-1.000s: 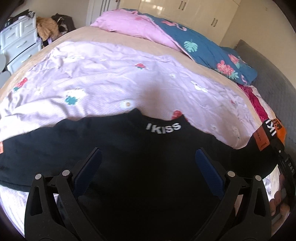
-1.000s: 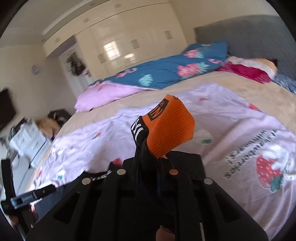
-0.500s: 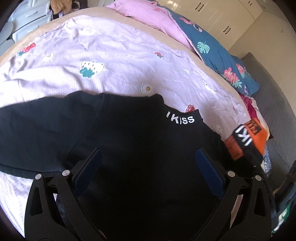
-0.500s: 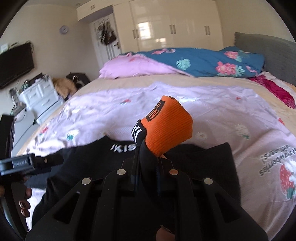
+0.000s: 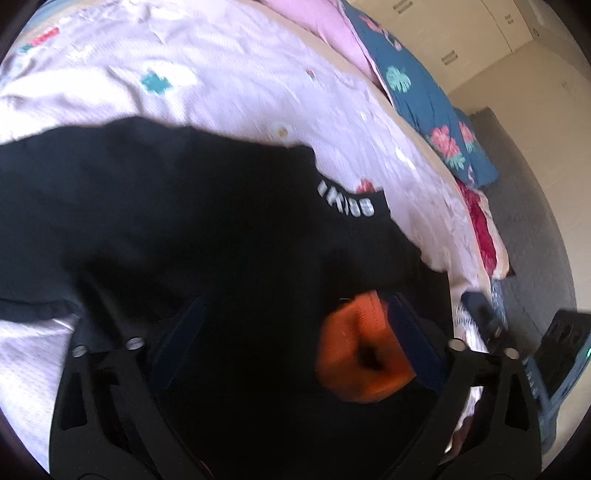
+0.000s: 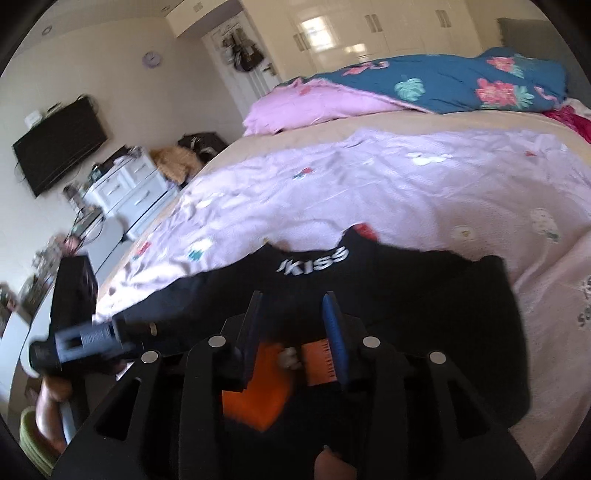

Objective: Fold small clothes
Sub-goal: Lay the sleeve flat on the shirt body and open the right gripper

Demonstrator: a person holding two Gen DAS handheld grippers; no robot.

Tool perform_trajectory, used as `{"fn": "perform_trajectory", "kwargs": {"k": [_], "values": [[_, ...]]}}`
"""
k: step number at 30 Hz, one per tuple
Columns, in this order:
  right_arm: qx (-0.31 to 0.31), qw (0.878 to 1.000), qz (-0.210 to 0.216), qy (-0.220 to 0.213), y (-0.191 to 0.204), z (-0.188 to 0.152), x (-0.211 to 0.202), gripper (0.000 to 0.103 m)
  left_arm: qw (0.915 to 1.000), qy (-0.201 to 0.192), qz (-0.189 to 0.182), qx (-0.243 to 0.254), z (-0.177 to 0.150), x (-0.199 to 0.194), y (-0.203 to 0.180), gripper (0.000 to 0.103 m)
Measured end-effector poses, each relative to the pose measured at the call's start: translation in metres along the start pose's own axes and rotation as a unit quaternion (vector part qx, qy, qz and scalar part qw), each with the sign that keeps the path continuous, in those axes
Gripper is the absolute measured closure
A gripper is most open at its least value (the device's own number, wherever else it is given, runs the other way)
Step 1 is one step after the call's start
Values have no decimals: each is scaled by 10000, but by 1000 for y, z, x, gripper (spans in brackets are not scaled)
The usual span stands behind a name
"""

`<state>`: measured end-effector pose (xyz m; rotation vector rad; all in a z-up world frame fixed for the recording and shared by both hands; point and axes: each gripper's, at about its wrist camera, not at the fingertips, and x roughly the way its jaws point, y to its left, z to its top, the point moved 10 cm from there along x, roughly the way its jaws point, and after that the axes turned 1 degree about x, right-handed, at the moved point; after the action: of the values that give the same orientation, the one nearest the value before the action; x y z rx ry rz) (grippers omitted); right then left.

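Observation:
A black top [image 5: 184,229] with white collar lettering [image 5: 347,201] lies spread on the bed, its body [image 6: 436,302] reaching right in the right wrist view. Its orange cuff [image 5: 362,354] rests on the black cloth. My left gripper [image 5: 295,332] hovers low over the top. Its jaws are wide and closing, with the cuff between them beside the right finger [image 5: 413,339]. My right gripper [image 6: 291,325] has its jaws opening, the pads clear of the orange cuff [image 6: 258,402] below them. The left gripper [image 6: 81,339] shows blurred at the left.
A lilac strawberry-print sheet [image 5: 229,74] covers the bed. A pink quilt [image 6: 317,107] and a blue floral quilt [image 6: 461,85] lie at the far side. White drawers [image 6: 125,188], a wall TV [image 6: 59,144] and wardrobes [image 6: 369,33] stand beyond.
The right gripper let go of the orange cuff, which dropped from between its fingers onto the black top. The left gripper sank toward the top, and the cuff now lies between its fingers.

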<state>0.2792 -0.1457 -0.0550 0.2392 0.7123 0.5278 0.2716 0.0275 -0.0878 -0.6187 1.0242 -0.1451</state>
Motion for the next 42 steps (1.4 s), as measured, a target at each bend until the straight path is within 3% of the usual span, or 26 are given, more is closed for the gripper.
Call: {"fn": "perform_trajectory", "kwargs": {"k": [4, 8, 9, 10, 11, 16, 22, 26, 36, 42], "values": [[115, 9995, -273, 90, -22, 0, -1, 71, 9989, 462, -14, 123, -24, 26, -11, 44], [183, 9984, -494, 195, -37, -2, 1, 68, 9973, 560, 337, 327, -38, 45, -13, 45], [210, 9981, -539, 196, -40, -2, 1, 67, 9974, 489, 372, 377, -37, 46, -17, 58], [232, 9980, -555, 194, -43, -2, 1, 67, 9975, 437, 379, 414, -36, 48, -20, 85], [244, 9979, -560, 190, -45, -2, 0, 67, 9977, 412, 308, 434, -34, 48, -26, 90], [511, 9963, -687, -73, -71, 10, -18, 67, 9949, -29, 48, 1010, -12, 21, -71, 93], [629, 9865, -1386, -610, -111, 27, -55, 66, 9869, -773, -150, 1411, 18, -45, -99, 94], [808, 9867, -1284, -586, -117, 25, -53, 66, 9867, -1014, -76, 1270, 29, -69, -79, 94], [178, 9920, -1249, -61, -87, 9, -21, 66, 9926, -759, 487, 811, 24, -57, -13, 97], [-217, 9938, -1032, 366, -55, -12, 6, 63, 9869, -909, 1040, 833, 26, -56, 13, 96]]}}
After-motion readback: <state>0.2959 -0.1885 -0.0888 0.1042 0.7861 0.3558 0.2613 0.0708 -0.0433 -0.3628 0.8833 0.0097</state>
